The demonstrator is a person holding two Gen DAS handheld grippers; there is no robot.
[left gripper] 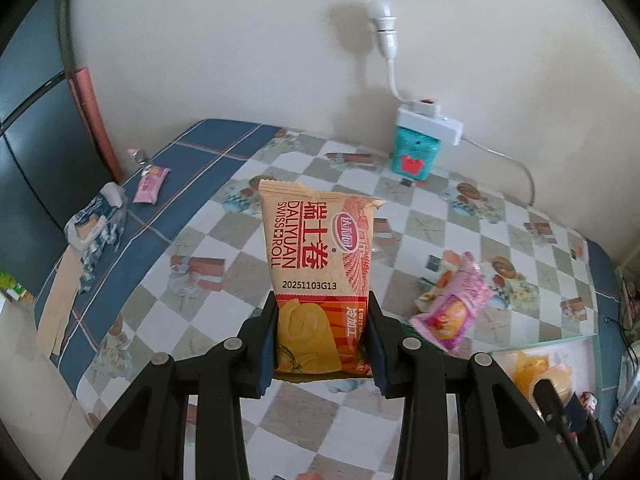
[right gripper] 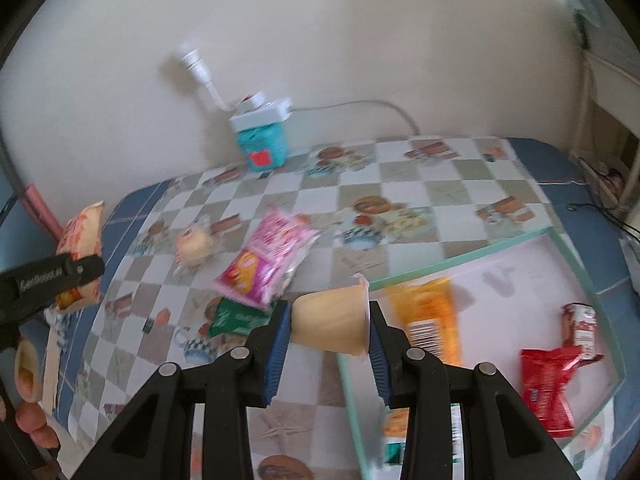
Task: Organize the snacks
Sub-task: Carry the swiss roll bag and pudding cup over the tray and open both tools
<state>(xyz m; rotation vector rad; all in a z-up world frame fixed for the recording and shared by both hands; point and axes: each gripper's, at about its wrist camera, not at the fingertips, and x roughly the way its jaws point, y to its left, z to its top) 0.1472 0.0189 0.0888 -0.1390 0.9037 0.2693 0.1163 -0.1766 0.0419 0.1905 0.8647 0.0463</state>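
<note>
My left gripper (left gripper: 322,340) is shut on the lower part of an orange Swiss roll packet (left gripper: 316,248), which stands upright above the checkered table (left gripper: 224,280). In the right wrist view the same packet (right gripper: 80,236) and left gripper (right gripper: 80,270) appear at the far left. My right gripper (right gripper: 328,332) is shut on a pale yellow pudding cup (right gripper: 332,320) lying sideways between the blue pads, over the near-left corner of a teal-rimmed tray (right gripper: 460,256). An orange packet (right gripper: 432,320) and red packets (right gripper: 552,380) lie in the tray.
A pink packet (right gripper: 264,260), a green packet (right gripper: 236,318) and a wrapped bun (right gripper: 196,244) lie on the table left of the tray. A teal box with a white power strip (left gripper: 416,156) stands by the wall. A small pink packet (left gripper: 150,184) and a blue-white wrapper (left gripper: 96,228) lie at the left edge.
</note>
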